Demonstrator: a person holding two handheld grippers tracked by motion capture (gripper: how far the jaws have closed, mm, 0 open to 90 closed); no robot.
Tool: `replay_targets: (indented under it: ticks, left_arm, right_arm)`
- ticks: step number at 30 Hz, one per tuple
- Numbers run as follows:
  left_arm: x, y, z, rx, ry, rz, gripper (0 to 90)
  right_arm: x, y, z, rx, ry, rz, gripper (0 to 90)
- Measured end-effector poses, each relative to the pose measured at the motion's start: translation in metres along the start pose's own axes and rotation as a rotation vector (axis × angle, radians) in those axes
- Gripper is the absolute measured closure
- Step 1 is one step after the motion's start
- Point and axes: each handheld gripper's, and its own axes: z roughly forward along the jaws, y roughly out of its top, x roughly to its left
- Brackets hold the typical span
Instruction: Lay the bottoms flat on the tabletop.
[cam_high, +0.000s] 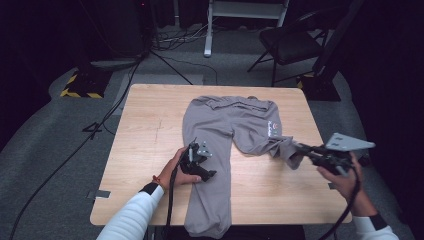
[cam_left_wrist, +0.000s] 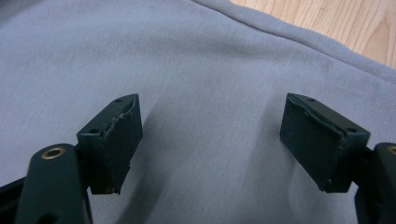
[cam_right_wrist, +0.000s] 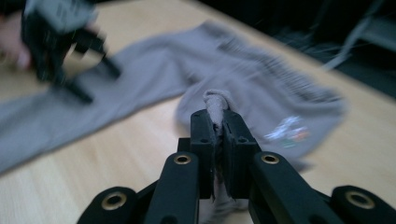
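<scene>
High view: grey trousers (cam_high: 220, 135) spread on the wooden table (cam_high: 145, 145), waistband at the far edge, one leg running straight toward the near edge and hanging slightly over it, the other leg folded back on itself toward the right. Left gripper (cam_high: 196, 161) resting over the straight leg near its left side, held by the left hand (cam_high: 176, 172) in a white sleeve. Right gripper (cam_high: 302, 148) lifted off the table at the right edge, pinching the cuff end of the folded leg and holding it raised. Black chair (cam_high: 290, 42) and cables on the grey floor beyond the table.

Left gripper view: jaws standing wide apart, nothing between them, hovering close above flat grey cloth; a strip of bare table at the upper right corner.

Right gripper view: jaws closed tight on a bunched fold of grey cloth (cam_right_wrist: 215, 105) that sticks up between the pads. Beyond, blurred, the rest of the trousers with a small coloured logo (cam_right_wrist: 287, 130), and the other gripper at upper left.
</scene>
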Motion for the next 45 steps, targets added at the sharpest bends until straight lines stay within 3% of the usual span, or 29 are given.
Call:
replay_targets:
  ticks: [3,5,8,9,11,12,14,16,18,19,21,23,24,26,28,30,33,35,39,43,45]
  left_arm:
    - [-0.004,0.003,0.0,-0.002,-0.005,0.021,21.7]
    - [-0.007,0.007,0.001,-0.008,0.002,0.036,21.7]
    - [-0.013,0.014,0.003,-0.018,-0.009,0.055,22.0]
    - [-0.016,0.018,0.005,-0.022,-0.021,0.064,22.0]
    - [-0.022,0.025,0.009,-0.022,-0.023,0.095,22.0]
    - [-0.025,0.03,0.011,-0.023,-0.028,0.11,22.0]
    - [-0.031,0.042,0.016,-0.018,-0.035,0.151,22.1]
    - [-0.041,0.06,0.024,-0.042,-0.056,0.178,22.3]
    - [-0.054,0.081,0.037,-0.047,-0.075,0.218,22.6]
    - [-0.063,0.094,0.045,-0.056,-0.071,0.265,22.4]
    - [-0.072,0.109,0.057,-0.066,-0.064,0.309,22.4]
    - [-0.073,0.123,0.065,-0.062,-0.075,0.291,23.1]
    - [-0.072,0.125,0.065,-0.065,-0.085,0.285,23.5]
    - [-0.068,0.123,0.06,-0.078,-0.093,0.27,23.2]
    - [-0.062,0.116,0.051,-0.068,-0.082,0.267,22.3]
    - [-0.053,0.102,0.039,-0.073,-0.064,0.24,22.0]
    - [-0.04,0.08,0.022,-0.063,-0.047,0.205,21.9]
    - [-0.03,0.061,0.01,-0.059,-0.027,0.167,21.6]
    - [-0.014,0.025,-0.01,-0.046,-0.004,0.092,21.6]
    - [-0.005,-0.001,-0.02,-0.026,0.01,0.045,21.6]
    - [-0.002,-0.007,-0.022,-0.011,0.005,0.028,21.0]
  right_arm:
    - [-0.018,-0.002,-0.032,0.0,-0.144,0.068,83.5]
    - [-0.034,-0.013,-0.043,0.041,-0.256,0.126,82.2]
    - [-0.07,-0.049,-0.045,0.152,-0.392,0.267,74.7]
    - [-0.093,-0.079,-0.035,0.28,-0.471,0.349,63.1]
    - [-0.097,-0.088,-0.033,0.3,-0.473,0.377,62.3]
    - [-0.102,-0.096,-0.029,0.334,-0.504,0.382,58.6]
    - [-0.105,-0.1,-0.025,0.363,-0.528,0.356,55.4]
    - [-0.105,-0.096,-0.024,0.333,-0.506,0.346,55.1]
    - [-0.099,-0.089,-0.018,0.292,-0.408,0.278,55.2]
    - [-0.096,-0.087,-0.012,0.297,-0.371,0.252,55.1]
    - [-0.09,-0.085,0.001,0.281,-0.226,0.196,54.9]
    - [-0.083,-0.085,0.019,0.351,-0.136,0.123,50.7]
    - [-0.08,-0.086,0.028,0.359,-0.092,0.094,50.6]
    - [-0.08,-0.089,0.04,0.382,-0.07,0.075,48.9]
    - [-0.084,-0.093,0.052,0.44,-0.086,0.035,49.2]
    - [-0.09,-0.098,0.058,0.447,-0.055,0.04,51.0]
    - [-0.094,-0.104,0.065,0.503,-0.087,0.036,58.2]
    - [-0.099,-0.107,0.066,0.483,-0.091,0.068,65.4]
    - [-0.103,-0.109,0.064,0.484,-0.114,0.05,85.0]
    - [-0.102,-0.106,0.059,0.463,-0.11,0.031,88.5]
    - [-0.101,-0.099,0.051,0.426,-0.112,0.027,88.6]
